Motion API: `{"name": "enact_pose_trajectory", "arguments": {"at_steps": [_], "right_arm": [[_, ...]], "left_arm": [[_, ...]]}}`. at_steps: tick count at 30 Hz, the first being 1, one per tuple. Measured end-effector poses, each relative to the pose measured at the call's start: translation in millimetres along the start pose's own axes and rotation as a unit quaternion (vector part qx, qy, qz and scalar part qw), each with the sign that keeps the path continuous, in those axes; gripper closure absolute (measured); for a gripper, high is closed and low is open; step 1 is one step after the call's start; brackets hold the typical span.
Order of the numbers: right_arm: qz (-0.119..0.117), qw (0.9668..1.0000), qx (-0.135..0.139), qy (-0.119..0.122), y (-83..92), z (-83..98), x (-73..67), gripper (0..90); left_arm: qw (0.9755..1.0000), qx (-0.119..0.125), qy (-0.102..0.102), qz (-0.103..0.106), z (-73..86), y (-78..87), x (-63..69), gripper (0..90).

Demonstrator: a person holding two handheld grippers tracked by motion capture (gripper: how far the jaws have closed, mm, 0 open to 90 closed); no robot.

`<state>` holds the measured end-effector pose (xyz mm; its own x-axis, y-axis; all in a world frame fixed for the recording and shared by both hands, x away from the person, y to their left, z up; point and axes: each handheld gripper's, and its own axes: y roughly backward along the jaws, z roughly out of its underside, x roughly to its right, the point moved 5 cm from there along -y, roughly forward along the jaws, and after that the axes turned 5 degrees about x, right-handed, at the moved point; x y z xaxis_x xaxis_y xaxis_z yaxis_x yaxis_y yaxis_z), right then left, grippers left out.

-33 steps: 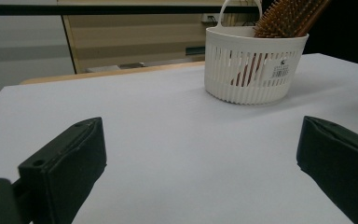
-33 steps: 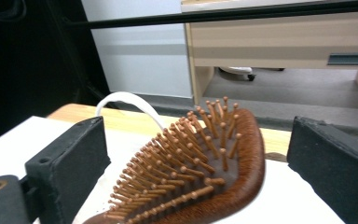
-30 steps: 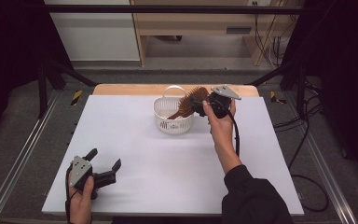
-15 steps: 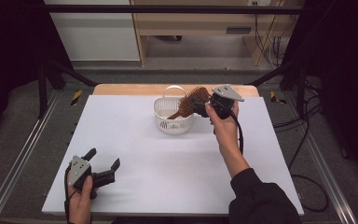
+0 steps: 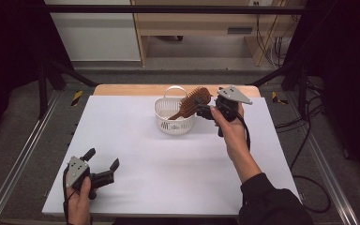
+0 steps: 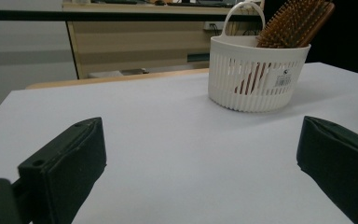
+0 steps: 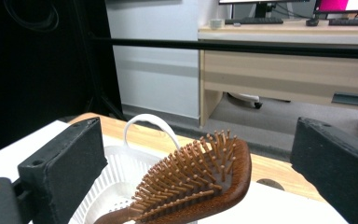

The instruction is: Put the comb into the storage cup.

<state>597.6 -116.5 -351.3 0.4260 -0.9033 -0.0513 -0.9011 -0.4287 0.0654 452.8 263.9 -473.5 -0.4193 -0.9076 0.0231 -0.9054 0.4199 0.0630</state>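
Observation:
A wooden hairbrush (image 5: pixel 194 101) leans in a white slatted basket (image 5: pixel 174 123) at the back of the white table, handle down and bristled head sticking out over the rim. My right gripper (image 5: pixel 201 111) hovers just right of the brush head. Its jaws have just been opening; in the right gripper view the brush (image 7: pixel 200 182) lies between and ahead of them, with neither pad touching it. My left gripper (image 5: pixel 103 158) rests open at the table's front left with nothing in it, and its view faces the basket (image 6: pixel 256 74) and the brush (image 6: pixel 296 23).
The white table top (image 5: pixel 168 178) stretches between the two grippers. A wooden strip (image 5: pixel 122 89) runs along its far edge. Metal rails (image 5: pixel 18 164) flank the table, and a wooden desk (image 5: pixel 201 23) stands beyond it.
My right gripper has drawn back slightly up and to the right from the brush head, which stays leaning in the basket. The left gripper has not moved.

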Motion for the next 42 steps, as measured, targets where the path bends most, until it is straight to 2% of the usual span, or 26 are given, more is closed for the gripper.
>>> {"name": "enact_pose_trajectory", "arguments": {"at_steps": [13,15,17,20,22,26,29,31,34,38,42], "right_arm": [[0.006,0.9997,0.022,-0.007,28.1,-10.3,15.1,3.1],[0.009,0.9997,0.021,0.002,33.4,-9.5,17.4,2.9],[0.007,0.9998,0.019,0.006,38.7,-8.7,19.0,2.9],[0.003,0.9997,0.02,0.013,46.9,-8.4,22.3,2.4],[0.001,0.9996,0.023,0.015,52.5,-8.9,24.6,2.2],[-0.001,0.9993,0.036,0.012,66.9,-9.6,31.5,2.2],[0.0,0.9993,0.035,0.012,77.8,-7.1,37.5,2.4],[-0.006,0.9998,0.018,0.008,81.7,-1.7,40.9,2.8],[-0.007,0.9999,0.015,0.005,87.3,5.5,46.2,3.2],[0.002,0.9997,0.024,0.0,97.0,14.2,56.2,4.3],[0.005,0.9997,0.025,-0.004,106.9,24.0,62.2,4.4]], "left_arm": [[0.9998,0.002,0.014,-0.012,-0.2,5.6,-15.9,1.7],[0.9998,0.004,0.016,-0.014,-0.8,7.4,-18.4,1.7],[0.9996,0.003,0.007,-0.026,-1.7,11.5,-21.7,1.7],[0.9993,0.01,0.006,-0.035,-5.2,19.6,-26.4,1.7],[0.9994,0.006,0.004,-0.033,-3.7,23.5,-28.4,1.6],[0.9997,0.008,0.012,-0.021,-3.6,27.7,-28.6,1.8],[0.9997,0.009,0.011,-0.018,-3.1,28.5,-28.0,1.9],[0.9997,0.008,0.012,-0.017,-2.3,28.6,-27.5,2.0],[0.9997,0.01,0.01,-0.018,-2.5,31.2,-26.8,2.2],[0.9997,0.012,0.006,-0.019,-2.6,35.9,-28.5,2.1],[0.9995,0.016,0.016,-0.023,-2.2,40.0,-32.8,2.1]]}}
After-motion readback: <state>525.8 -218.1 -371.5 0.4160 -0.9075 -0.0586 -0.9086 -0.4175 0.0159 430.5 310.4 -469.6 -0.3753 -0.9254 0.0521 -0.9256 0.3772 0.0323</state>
